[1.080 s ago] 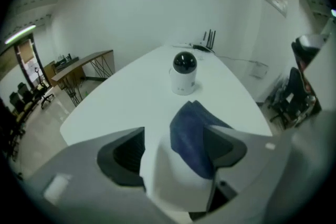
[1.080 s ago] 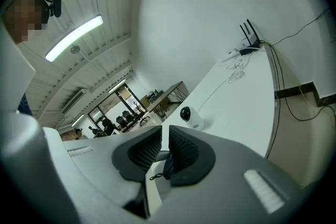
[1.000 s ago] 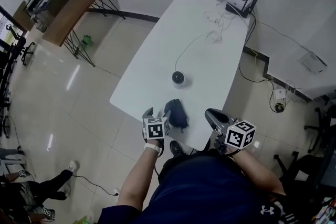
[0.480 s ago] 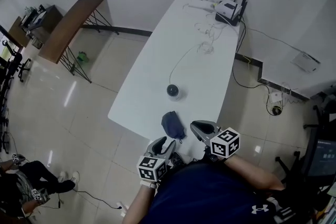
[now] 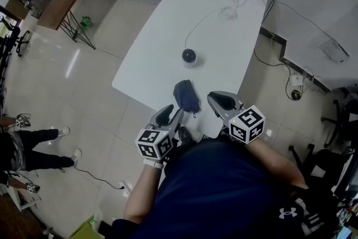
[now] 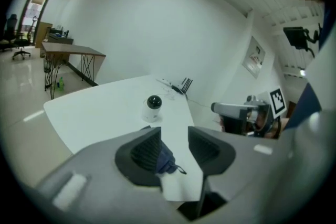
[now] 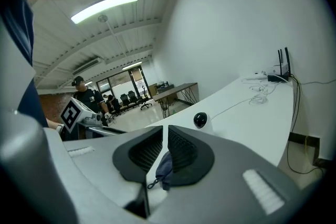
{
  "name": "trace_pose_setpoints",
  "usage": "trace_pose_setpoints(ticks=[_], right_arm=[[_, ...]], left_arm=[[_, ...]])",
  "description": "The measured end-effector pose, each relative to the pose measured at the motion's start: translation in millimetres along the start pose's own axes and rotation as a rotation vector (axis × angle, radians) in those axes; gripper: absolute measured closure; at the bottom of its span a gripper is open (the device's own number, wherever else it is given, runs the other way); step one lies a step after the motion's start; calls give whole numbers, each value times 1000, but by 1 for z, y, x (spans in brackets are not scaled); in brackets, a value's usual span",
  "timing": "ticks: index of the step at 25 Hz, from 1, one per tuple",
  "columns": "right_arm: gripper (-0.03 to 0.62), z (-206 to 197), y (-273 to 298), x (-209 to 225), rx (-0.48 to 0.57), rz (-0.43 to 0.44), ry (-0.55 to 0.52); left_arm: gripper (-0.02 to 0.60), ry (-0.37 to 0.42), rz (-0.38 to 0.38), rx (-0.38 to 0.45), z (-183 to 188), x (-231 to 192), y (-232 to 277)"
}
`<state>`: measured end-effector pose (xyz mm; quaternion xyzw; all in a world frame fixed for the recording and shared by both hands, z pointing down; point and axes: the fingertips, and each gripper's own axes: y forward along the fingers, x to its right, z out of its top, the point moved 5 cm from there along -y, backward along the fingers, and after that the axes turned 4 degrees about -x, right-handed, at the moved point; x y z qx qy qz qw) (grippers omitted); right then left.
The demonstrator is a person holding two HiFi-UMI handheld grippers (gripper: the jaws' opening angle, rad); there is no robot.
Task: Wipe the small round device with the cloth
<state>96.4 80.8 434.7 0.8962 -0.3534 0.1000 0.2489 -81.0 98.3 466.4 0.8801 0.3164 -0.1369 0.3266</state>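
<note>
My left gripper point(image 5: 169, 116) hovers at the near edge of the white table point(image 5: 162, 47), jaws partly apart after just closing in, nothing between them. My right gripper point(image 5: 219, 101) has its jaws together, empty. The dark cloth point(image 5: 186, 96) lies just ahead of both; the small round device point(image 5: 189, 56) stands farther along, apart from it

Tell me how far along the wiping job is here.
Done: nothing visible; the small round device stands mid-table with nothing touching it. In hand: the cloth lies bunched on the white table near its front edge, held by neither gripper; the left gripper, jaws just closing but apart and empty, and the shut right gripper hover beside it. Left: grasp the cloth, then wipe the device.
</note>
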Motion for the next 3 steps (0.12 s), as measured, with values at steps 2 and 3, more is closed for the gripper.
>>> trace_pose_setpoints(ticks=[2,3], right_arm=[[557,-6,0,-1,-9,-7,-22],[557,-9,0,-1,-14,-10,-32]], left_arm=[[422,-11,-5,-7,-4,-4,2],[422,-14,-8,-11,-6,-5,3]])
